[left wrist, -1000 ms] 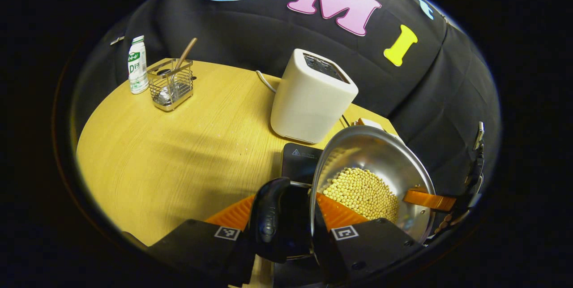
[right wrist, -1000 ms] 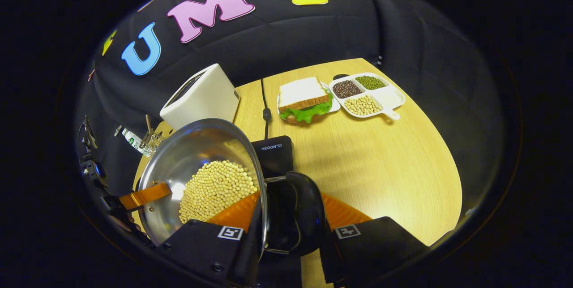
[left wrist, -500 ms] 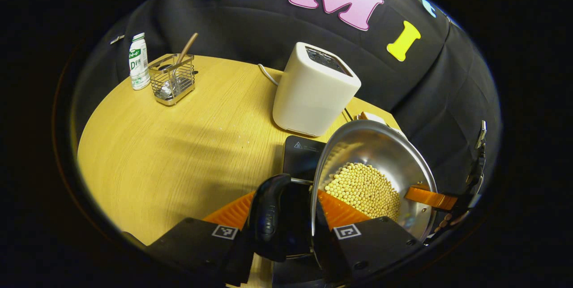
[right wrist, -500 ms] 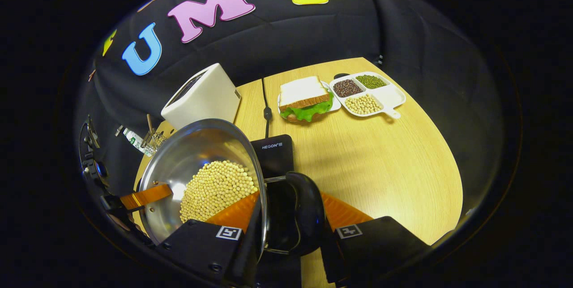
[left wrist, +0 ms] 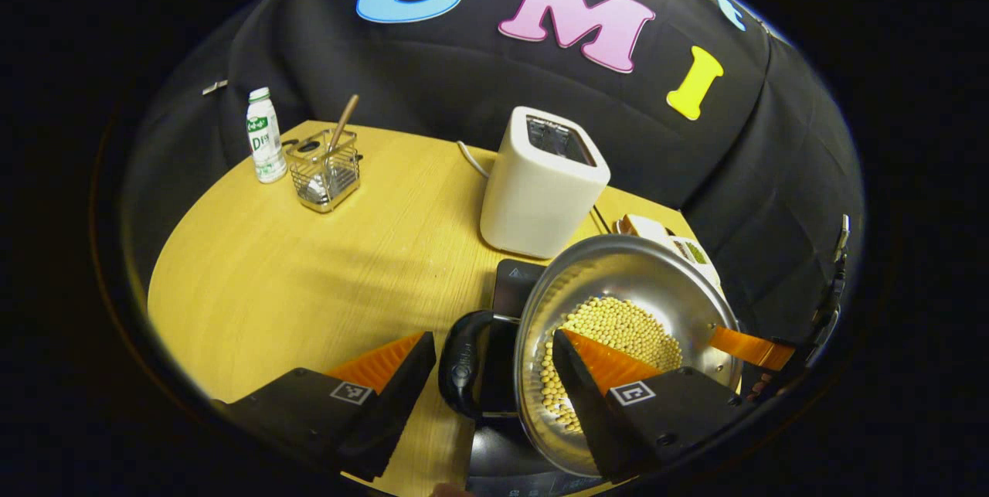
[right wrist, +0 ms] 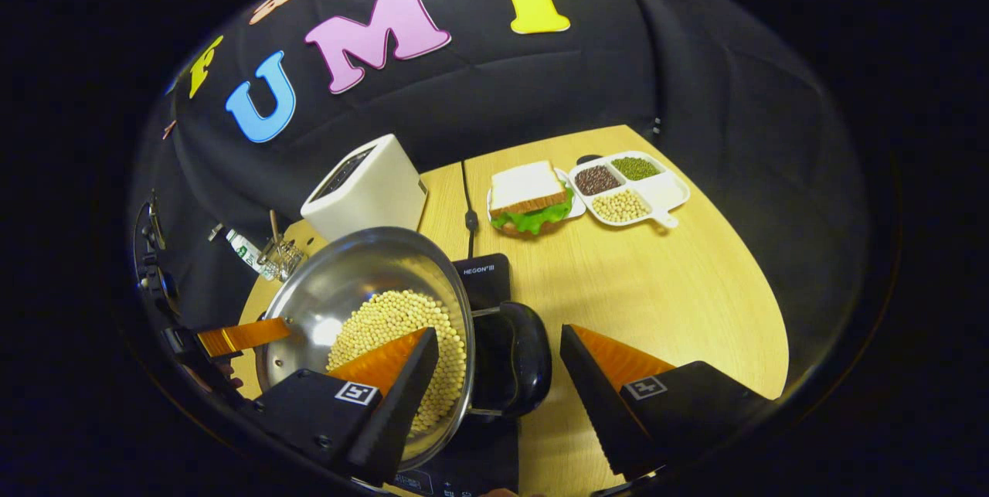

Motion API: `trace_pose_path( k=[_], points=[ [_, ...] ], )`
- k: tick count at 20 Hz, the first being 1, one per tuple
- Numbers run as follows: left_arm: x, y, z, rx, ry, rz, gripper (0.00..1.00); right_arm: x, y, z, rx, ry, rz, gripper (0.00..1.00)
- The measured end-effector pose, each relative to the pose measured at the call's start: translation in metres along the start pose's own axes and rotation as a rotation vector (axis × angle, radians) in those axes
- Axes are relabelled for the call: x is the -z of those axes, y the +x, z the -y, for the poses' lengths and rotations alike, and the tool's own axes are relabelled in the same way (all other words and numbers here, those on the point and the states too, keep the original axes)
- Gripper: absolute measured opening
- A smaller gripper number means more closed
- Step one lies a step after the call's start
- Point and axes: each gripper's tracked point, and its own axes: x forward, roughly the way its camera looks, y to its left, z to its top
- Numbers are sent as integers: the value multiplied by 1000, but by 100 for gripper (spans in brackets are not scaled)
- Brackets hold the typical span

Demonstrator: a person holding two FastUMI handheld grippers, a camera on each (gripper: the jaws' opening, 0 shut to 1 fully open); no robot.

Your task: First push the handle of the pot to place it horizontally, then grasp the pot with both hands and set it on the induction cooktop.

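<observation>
steel pot (left wrist: 618,280) of soybeans sits on black cooktop (right wrist: 483,280).

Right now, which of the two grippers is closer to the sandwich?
Right. The right gripper stands open at the pot's handle on the sandwich's side of the table; the left gripper is open at the pot's opposite handle.

White two-slot toaster (left wrist: 541,184) upright on light wooden table (left wrist: 309,280). Near far corner: green-labelled white bottle (left wrist: 265,136) beside wire utensil caddy (left wrist: 324,170). Sandwich with lettuce (right wrist: 530,200) next to white divided dish of grains (right wrist: 630,186).
</observation>
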Motion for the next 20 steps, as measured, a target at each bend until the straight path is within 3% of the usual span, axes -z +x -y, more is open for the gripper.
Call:
trace_pose_path(
  k=[5, 12, 20],
  points=[
    [-38, -75, -7, -84, 127, 159, 95, -32, -58, -9, 32, -100, 162, 99],
    [-65, -188, -9, -129, 152, 389, 95, -87, -153, -27, 66, -147, 424, 99],
    [-61, -266, -5, -115, 219, 564, 95, -79, -223, -30, 103, -132, 533, 98]
  ],
)
